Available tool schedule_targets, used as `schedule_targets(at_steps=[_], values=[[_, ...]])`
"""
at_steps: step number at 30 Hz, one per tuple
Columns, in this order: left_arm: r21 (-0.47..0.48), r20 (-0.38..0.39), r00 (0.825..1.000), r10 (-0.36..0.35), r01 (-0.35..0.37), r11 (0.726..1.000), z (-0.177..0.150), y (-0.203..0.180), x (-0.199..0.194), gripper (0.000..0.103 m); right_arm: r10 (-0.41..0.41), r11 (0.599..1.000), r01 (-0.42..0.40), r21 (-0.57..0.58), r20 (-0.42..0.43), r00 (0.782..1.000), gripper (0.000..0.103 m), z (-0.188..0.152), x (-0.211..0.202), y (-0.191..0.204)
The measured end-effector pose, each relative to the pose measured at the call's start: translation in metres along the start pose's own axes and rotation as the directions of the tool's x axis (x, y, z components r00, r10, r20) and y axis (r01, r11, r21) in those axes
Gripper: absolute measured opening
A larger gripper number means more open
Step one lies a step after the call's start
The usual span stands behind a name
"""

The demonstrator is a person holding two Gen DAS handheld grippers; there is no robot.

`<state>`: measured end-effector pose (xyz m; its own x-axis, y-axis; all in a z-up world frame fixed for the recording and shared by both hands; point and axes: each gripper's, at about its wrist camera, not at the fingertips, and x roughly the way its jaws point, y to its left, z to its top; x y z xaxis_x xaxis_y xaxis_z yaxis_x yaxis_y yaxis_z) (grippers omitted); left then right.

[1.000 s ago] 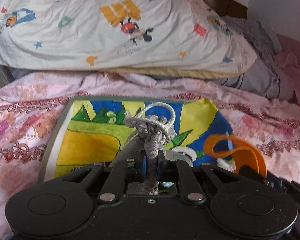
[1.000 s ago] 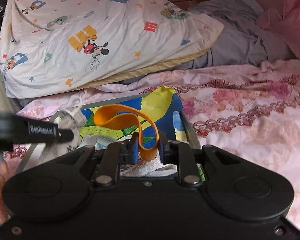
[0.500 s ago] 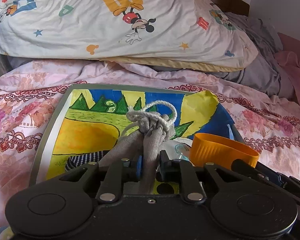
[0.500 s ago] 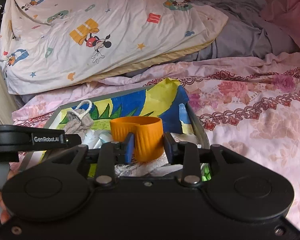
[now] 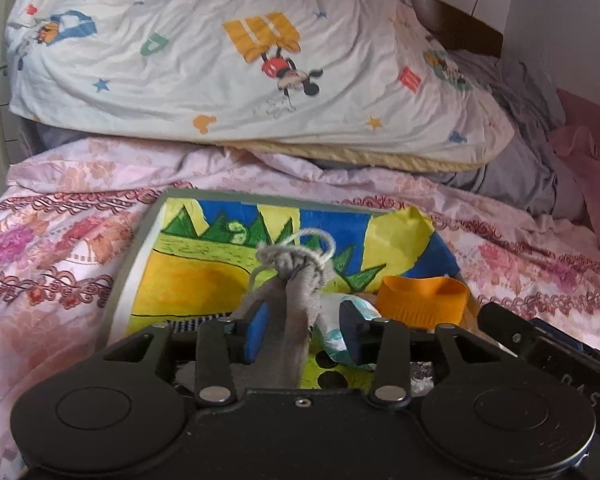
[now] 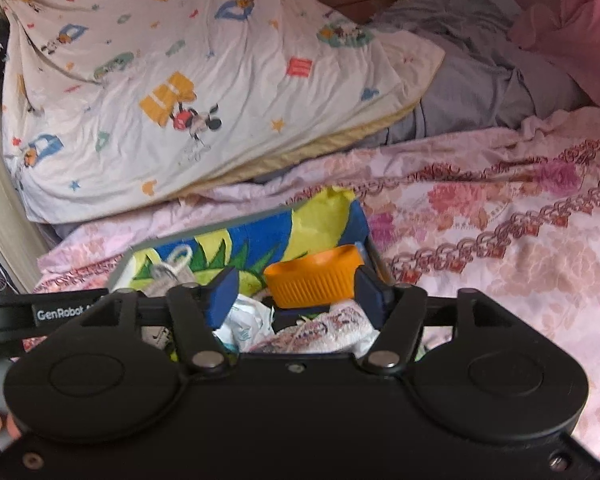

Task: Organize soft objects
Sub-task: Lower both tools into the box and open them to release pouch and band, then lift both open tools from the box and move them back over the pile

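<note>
Grey knitted pouch with a white drawstring (image 5: 296, 300) stood between your left gripper's (image 5: 306, 330) spread pads, long axis forward over the colourful-lined box (image 5: 188, 280), while your right gripper (image 6: 296, 300), also spread, flanked the orange ribbed silicone cup (image 6: 316, 280).

Box (image 5: 140, 248) near half is crowded: grey sock (image 5: 296, 308), orange band (image 6: 316, 276), crumpled wrappers (image 6: 248, 320). Its far-left painted floor (image 5: 188, 288) is bare. Pillow (image 5: 228, 60) blocks behind the box; open bedspread (image 6: 500, 248) to the right.
</note>
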<state>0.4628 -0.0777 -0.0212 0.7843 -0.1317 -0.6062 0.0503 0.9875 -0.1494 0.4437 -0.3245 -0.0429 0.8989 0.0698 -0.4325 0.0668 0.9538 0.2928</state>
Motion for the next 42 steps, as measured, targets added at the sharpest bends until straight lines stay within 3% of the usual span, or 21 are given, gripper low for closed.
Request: schedule_targets(at_steps=[7,12,17,23,29,42], values=[[-0.023,0.103,0.994,0.027,-0.024,0.999,0.006,0.0,-0.045,0.062,0.027,1.0,-0.027,0.0,0.051,0.998,0.074,0.013,-0.031,0.0],[-0.047,0.167,0.985,0.05,-0.043,0.998,0.009,-0.001,-0.08,0.077,0.043,0.999,-0.042,-0.017,0.094,0.995,0.092,0.023,-0.056,0.001],[-0.065,0.22,0.974,0.058,-0.045,0.997,0.004,0.001,-0.117,0.09,0.064,0.997,-0.059,-0.043,0.124,0.99,0.102,0.029,-0.083,0.009],[-0.101,0.288,0.954,0.079,-0.051,0.994,-0.006,0.005,-0.159,0.099,0.087,0.994,-0.075,-0.075,0.164,0.983,0.102,0.036,-0.116,0.023],[-0.158,0.359,0.929,0.092,-0.037,0.987,-0.021,0.017,-0.2,0.1,0.109,0.992,-0.095,-0.088,0.168,0.98,0.102,0.033,-0.149,0.032],[-0.144,0.389,0.912,0.132,-0.081,0.986,-0.082,0.027,-0.285,0.102,0.164,0.978,-0.135,-0.158,0.19,0.968,0.102,0.004,-0.234,0.046]])
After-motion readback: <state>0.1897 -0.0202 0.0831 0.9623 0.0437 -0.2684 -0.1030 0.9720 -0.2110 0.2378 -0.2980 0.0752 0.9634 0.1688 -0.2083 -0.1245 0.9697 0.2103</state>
